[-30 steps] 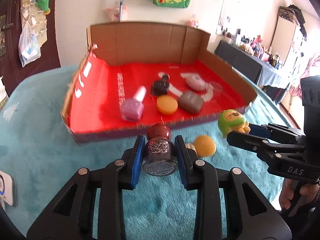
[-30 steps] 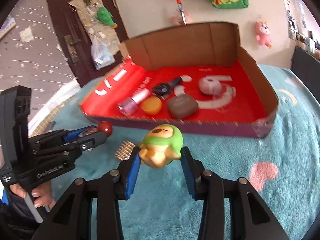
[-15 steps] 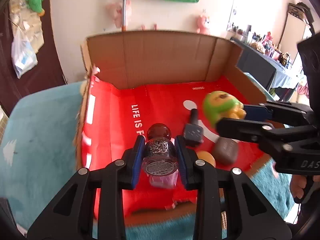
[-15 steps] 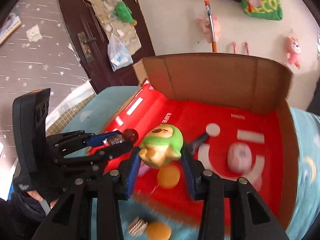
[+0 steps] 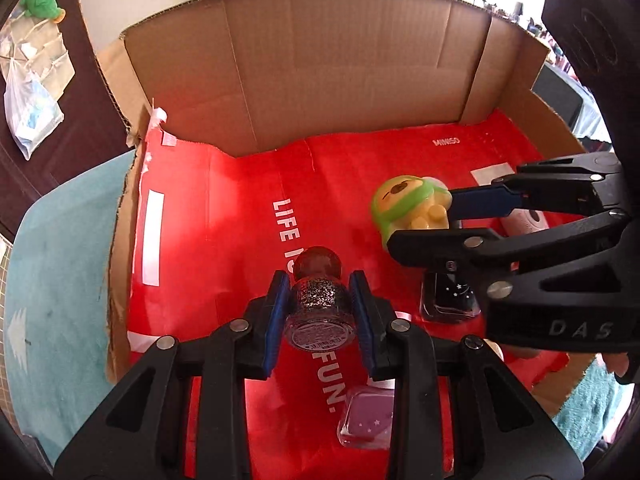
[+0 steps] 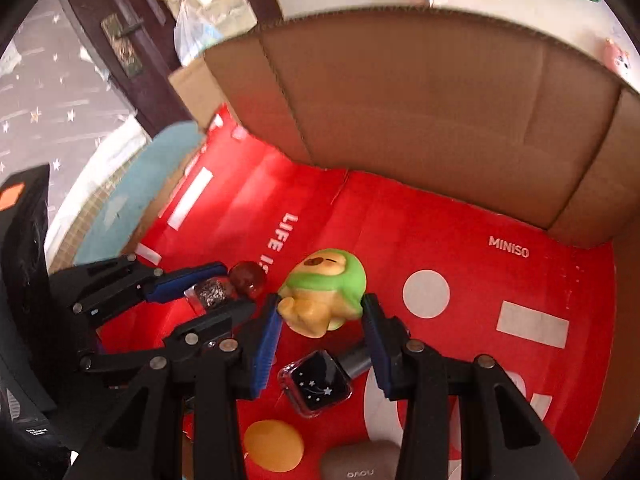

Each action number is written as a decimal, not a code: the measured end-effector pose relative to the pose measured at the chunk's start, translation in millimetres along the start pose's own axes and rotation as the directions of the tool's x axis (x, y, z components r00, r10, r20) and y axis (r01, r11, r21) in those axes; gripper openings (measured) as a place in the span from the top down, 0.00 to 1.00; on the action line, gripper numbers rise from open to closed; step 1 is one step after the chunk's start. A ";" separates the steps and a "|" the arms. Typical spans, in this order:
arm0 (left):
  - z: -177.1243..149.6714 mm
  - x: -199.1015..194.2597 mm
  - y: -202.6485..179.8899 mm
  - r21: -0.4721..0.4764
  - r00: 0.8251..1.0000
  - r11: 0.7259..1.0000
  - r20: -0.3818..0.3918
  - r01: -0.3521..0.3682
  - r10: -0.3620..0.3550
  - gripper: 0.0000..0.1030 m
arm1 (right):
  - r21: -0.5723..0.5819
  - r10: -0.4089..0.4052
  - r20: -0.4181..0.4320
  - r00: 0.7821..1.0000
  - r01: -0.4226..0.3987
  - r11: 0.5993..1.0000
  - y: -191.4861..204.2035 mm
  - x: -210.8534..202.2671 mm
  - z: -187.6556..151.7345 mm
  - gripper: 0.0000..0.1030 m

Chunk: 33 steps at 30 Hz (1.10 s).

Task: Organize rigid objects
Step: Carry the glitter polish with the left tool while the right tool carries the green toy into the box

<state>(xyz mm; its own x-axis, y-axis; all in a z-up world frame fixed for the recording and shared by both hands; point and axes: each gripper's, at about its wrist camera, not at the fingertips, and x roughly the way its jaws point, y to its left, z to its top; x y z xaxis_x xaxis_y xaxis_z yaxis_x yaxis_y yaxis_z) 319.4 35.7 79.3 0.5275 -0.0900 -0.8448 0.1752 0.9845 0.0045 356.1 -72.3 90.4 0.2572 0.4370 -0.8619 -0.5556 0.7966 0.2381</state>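
Observation:
My left gripper [image 5: 320,312] is shut on a glitter nail polish bottle [image 5: 320,312] with a dark red round cap, held over the red floor of the cardboard box [image 5: 320,72]. To its right, my right gripper [image 6: 320,312] is shut on a green and yellow toy figure [image 6: 324,292], also above the box floor. The same figure [image 5: 408,208] shows in the left wrist view and the glitter bottle [image 6: 212,292] in the right wrist view. Both grippers hang side by side, pointing steeply down.
On the box floor lie a black star-patterned polish bottle [image 6: 320,384], a purple bottle [image 5: 368,420], an orange disc [image 6: 274,444], a brown case [image 6: 360,464] and a pink item [image 5: 524,220]. Tall cardboard walls [image 6: 440,100] stand behind. Teal cloth [image 5: 60,280] surrounds the box.
Both grippers moved forward from over the teal cloth to over the box floor, carrying the glitter bottle and the toy figure. The box's back wall now looms closer.

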 end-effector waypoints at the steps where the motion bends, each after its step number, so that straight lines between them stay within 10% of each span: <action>1: 0.1 1.5 -0.3 0.001 1.000 1.000 -0.004 -0.001 0.001 0.72 | -0.012 -0.015 -0.006 1.000 0.015 1.000 1.7 2.7 1.8 0.58; 33: 2.1 26.7 10.7 -0.030 0.998 1.000 -0.056 0.006 -0.008 0.72 | -0.017 -0.034 -0.072 0.997 0.033 0.999 4.7 23.3 7.8 0.55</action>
<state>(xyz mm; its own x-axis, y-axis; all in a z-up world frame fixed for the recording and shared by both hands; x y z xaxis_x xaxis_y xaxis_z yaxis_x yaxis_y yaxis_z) 337.1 43.5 57.9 0.4784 -0.0889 -0.8737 0.1532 0.9881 -0.0166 365.7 -55.1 74.9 0.2189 0.3784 -0.8994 -0.5604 0.8033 0.2016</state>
